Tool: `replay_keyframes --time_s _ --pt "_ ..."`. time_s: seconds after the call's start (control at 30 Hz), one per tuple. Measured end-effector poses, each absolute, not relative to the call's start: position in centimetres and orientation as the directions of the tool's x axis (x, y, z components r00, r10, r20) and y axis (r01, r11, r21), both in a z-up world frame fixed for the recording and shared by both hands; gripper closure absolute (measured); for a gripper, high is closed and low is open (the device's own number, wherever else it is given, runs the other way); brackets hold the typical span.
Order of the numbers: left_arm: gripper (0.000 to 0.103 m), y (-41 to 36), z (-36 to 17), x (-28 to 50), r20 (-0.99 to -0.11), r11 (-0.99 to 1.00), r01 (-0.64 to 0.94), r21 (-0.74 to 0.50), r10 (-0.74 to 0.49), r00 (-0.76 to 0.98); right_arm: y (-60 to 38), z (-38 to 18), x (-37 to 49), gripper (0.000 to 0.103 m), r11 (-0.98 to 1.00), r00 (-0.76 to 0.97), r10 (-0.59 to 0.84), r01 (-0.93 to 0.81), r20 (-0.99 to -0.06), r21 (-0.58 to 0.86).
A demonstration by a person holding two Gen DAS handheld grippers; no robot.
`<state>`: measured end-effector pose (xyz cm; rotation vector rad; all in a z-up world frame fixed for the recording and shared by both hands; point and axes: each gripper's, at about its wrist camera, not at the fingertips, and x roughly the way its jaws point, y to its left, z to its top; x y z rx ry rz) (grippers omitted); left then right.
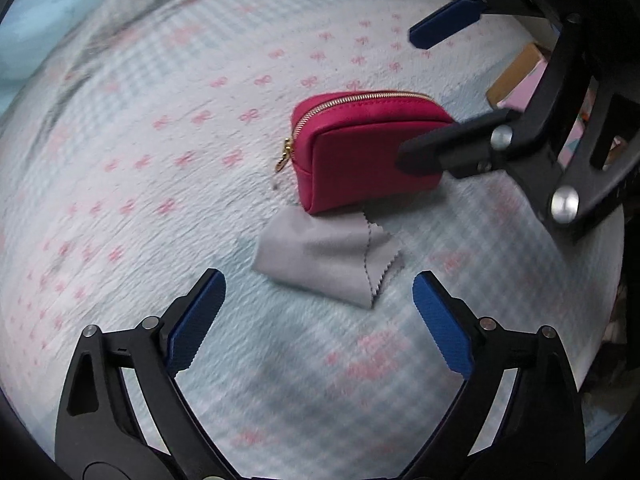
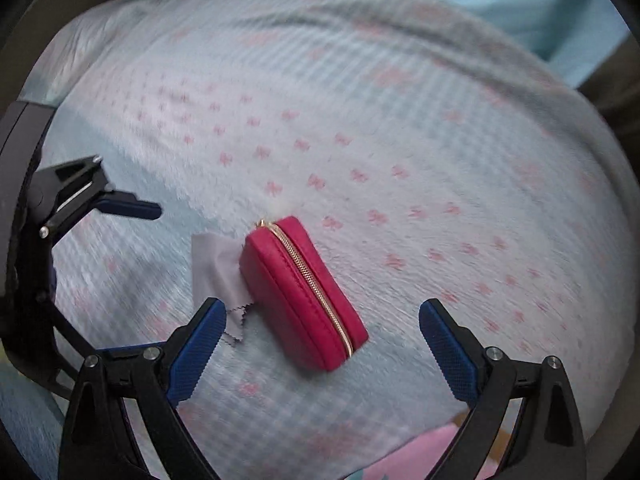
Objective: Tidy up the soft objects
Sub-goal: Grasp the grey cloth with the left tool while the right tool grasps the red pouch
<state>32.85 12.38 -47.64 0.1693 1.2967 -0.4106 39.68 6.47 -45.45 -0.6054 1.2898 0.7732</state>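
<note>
A red zippered pouch (image 1: 364, 152) stands on a light blue blanket with pink bows (image 1: 160, 160). A folded grey cloth (image 1: 324, 260) lies in front of it, one edge tucked under the pouch. My left gripper (image 1: 318, 304) is open and empty, just short of the cloth. My right gripper (image 1: 416, 96) is open at the pouch's right end, one finger across its face. In the right wrist view the pouch (image 2: 304, 292) lies between and ahead of my open right gripper (image 2: 320, 340), the cloth (image 2: 216, 272) to its left, and the left gripper (image 2: 120, 208) is at far left.
The blanket (image 2: 380, 140) covers a bed. Brown and pink boxes (image 1: 520, 80) sit beyond its right edge. A pale blue pillow or sheet (image 1: 36, 28) lies at the far left. A pink item (image 2: 424, 456) shows at the lower edge.
</note>
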Motion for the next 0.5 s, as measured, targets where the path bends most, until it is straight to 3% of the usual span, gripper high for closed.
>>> replay_keyframes --time_s 0.17,0.2,0.27,0.3,0.37,0.43,0.5 --pt "0.010 11.8 -49.3 34.1 -0.959 0.910 0.399 -0.109 -0.202 0.198 7.1 -47.9 40.1 0.008 0.551 0.019 0.161 -0.832 -0.987 0.074" --pt "0.014 11.6 -49.7 34.3 -0.961 0.908 0.404 -0.111 -0.202 0.190 7.2 -48.2 40.1 0.010 0.538 0.008 0.160 -0.839 -0.987 0.080" --pt "0.026 11.4 -50.2 34.7 -0.964 0.905 0.407 -0.123 -0.206 0.168 7.6 -49.1 40.1 0.018 0.519 -0.021 0.146 -0.850 -0.989 0.095" --pt "0.028 11.2 -50.7 34.9 -0.966 0.904 0.406 -0.133 -0.209 0.149 7.7 -49.4 40.1 0.021 0.514 -0.035 0.142 -0.852 -0.989 0.104" --pt "0.030 10.9 -51.2 34.9 -0.970 0.905 0.409 -0.119 -0.194 0.146 7.8 -50.2 40.2 0.036 0.511 -0.067 0.136 -0.850 -0.988 0.128" --pt "0.038 10.7 -51.2 34.7 -0.971 0.905 0.415 -0.098 -0.178 0.159 7.9 -50.5 40.1 0.044 0.516 -0.086 0.142 -0.844 -0.986 0.148" --pt "0.061 10.7 -51.1 34.6 -0.970 0.901 0.421 -0.103 -0.185 0.158 7.8 -50.7 39.9 0.048 0.518 -0.082 0.150 -0.842 -0.985 0.149"
